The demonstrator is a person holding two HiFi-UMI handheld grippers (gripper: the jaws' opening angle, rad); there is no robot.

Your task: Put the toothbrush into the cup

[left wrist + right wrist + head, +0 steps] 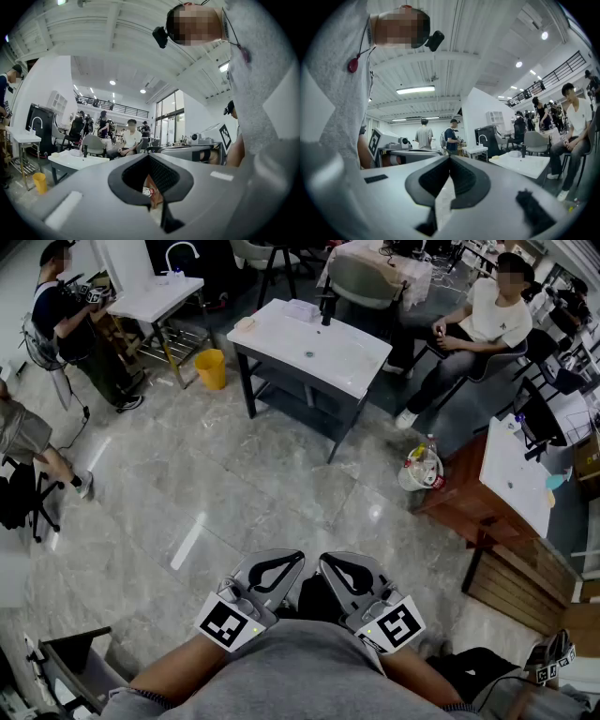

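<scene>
I can make out neither a toothbrush nor a cup in any view. Both grippers are held level, close against the person's grey shirt, side by side. The left gripper (298, 557) has its jaws closed tip to tip with nothing between them, as the left gripper view (149, 155) also shows. Beside it, the right gripper (324, 559) is likewise shut and empty (450, 157). Across the floor stands a white washbasin table (309, 352) with a black tap (327, 306) and a few small items on its top.
A seated person (469, 329) is behind the washbasin table. A yellow bucket (211, 368) and a second basin stand (155, 298) are at the far left, with a standing person (70, 324). A white bucket of bottles (420, 470) and a wooden cabinet (511, 479) lie right.
</scene>
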